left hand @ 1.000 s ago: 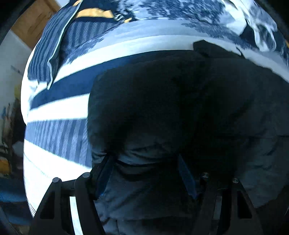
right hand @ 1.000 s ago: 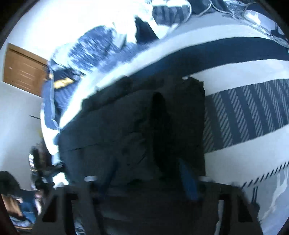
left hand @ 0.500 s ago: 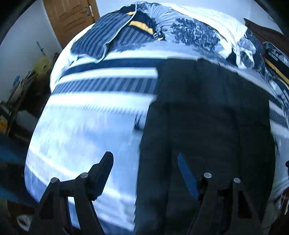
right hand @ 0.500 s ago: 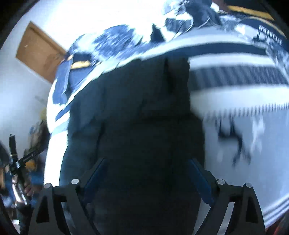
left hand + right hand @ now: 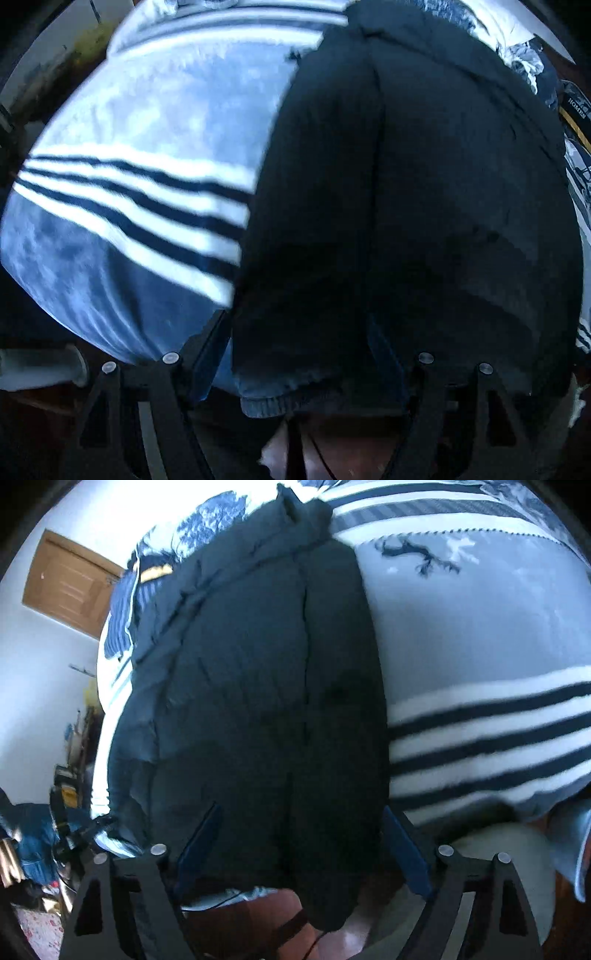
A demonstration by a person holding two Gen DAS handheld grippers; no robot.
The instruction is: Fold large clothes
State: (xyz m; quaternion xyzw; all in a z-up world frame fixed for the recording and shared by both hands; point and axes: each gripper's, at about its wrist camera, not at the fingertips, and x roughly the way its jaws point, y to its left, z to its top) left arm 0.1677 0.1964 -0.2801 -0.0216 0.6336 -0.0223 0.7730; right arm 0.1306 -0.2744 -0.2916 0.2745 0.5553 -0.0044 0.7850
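A large dark padded jacket [image 5: 406, 192] lies lengthwise on a bed, its ribbed hem hanging over the near edge. It also shows in the right wrist view [image 5: 258, 701], with its collar at the far end. My left gripper [image 5: 299, 354] is open, its jaws either side of the hem's left part. My right gripper [image 5: 299, 845] is open over the hem's right part. Neither holds anything.
The bed is covered by a blue, white and navy striped blanket [image 5: 140, 177], also seen in the right wrist view [image 5: 480, 672]. Rumpled bedding [image 5: 155, 572] lies at the far end. A wooden door [image 5: 70, 587] and floor clutter [image 5: 33, 849] are at left.
Both grippers have pulled back from the jacket's far part toward the near bed edge and the hem. The jacket now lies stretched out lengthwise.
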